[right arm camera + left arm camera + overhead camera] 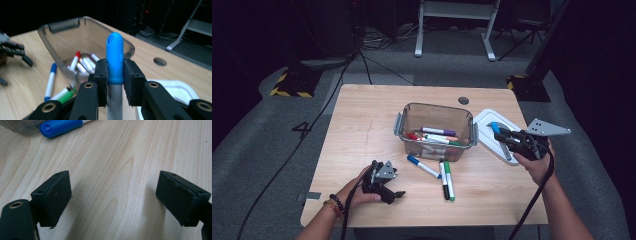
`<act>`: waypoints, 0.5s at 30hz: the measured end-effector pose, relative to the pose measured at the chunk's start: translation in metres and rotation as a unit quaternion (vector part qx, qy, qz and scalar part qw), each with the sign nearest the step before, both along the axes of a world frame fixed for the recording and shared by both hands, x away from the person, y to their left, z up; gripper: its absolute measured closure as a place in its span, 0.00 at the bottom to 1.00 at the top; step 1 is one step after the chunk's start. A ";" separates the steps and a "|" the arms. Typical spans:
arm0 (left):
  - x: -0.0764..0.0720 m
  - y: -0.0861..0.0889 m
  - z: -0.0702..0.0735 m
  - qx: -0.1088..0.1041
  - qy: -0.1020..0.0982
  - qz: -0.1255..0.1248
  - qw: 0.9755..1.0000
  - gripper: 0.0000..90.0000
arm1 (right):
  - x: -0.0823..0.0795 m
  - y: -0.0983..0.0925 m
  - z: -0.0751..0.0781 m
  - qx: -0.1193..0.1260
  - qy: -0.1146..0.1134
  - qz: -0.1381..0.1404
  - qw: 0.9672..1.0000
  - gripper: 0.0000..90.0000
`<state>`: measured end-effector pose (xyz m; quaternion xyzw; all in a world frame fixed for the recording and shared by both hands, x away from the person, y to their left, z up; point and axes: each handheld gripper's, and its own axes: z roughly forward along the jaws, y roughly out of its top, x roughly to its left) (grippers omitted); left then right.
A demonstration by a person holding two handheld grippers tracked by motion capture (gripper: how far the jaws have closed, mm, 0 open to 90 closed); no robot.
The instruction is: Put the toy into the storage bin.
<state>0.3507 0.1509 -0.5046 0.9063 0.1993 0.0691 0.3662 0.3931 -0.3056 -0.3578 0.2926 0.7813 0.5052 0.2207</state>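
overhead, the right gripper (507, 136) clamps one light-blue marker (114, 58) above the white lid (485, 120), beside the clear bin (437, 112). three markers lie loose on the table (362, 125). the left gripper (398, 194) rests there, its jaws apart on nothing.

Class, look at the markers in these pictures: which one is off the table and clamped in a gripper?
The light-blue-capped marker, clamped in the right gripper. The other markers lie in the clear bin or loose on the table.
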 end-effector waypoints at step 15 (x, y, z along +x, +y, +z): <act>0.000 0.000 0.000 0.000 0.000 0.000 1.000 0.15 | 0.024 0.053 0.056 -0.017 -0.027 0.056 0.998 0.83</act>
